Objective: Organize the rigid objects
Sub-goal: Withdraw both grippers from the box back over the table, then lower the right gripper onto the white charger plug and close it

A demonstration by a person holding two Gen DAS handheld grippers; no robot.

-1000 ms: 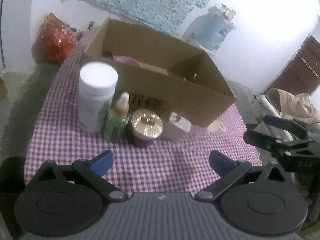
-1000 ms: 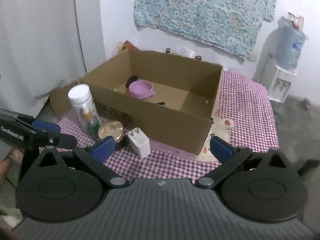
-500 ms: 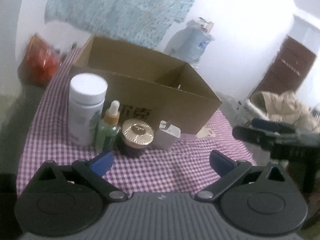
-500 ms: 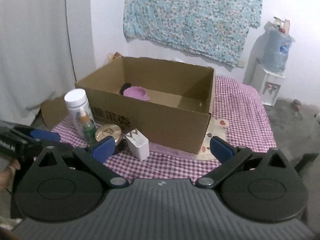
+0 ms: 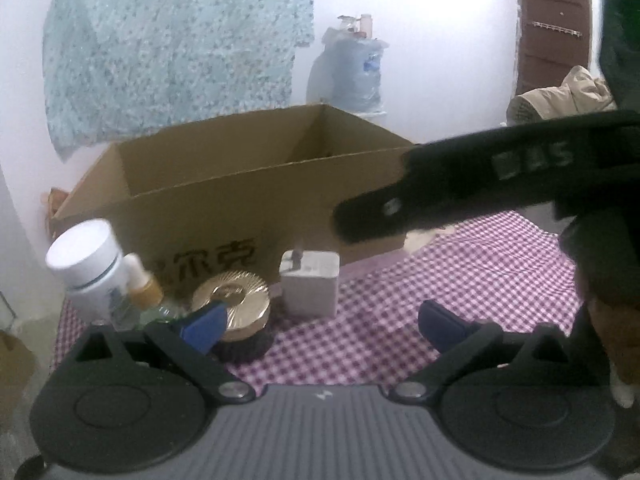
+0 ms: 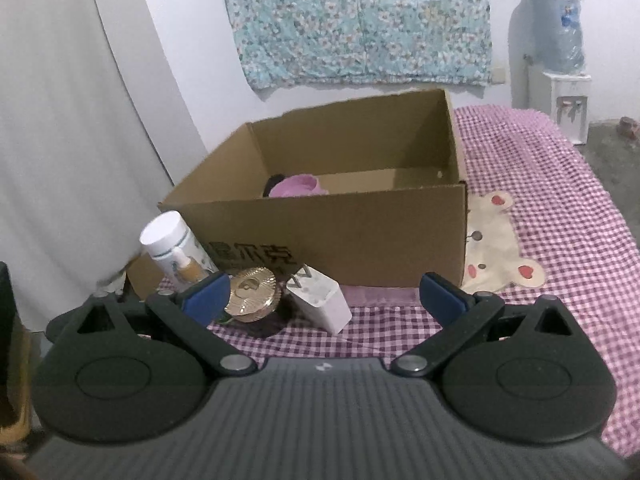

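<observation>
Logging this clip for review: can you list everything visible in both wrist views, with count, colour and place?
cardboard box: 1, brown, open, on the tablecloth
pink bowl: 1, inside the box
dark item: 1, black, beside the bowl; unclear what
white bottle: 1, left of the row before the box
dropper bottle: 1, greenish, amber neck, next to it
gold-lidded jar: 1, dark body, mid row
white charger: 1, right of the row
tablecloth: 1, purple-white check, bear patch
floral cloth: 1, teal, on wall
water dispenser: 1, far right
left gripper: open, empty
right gripper: open, empty
</observation>
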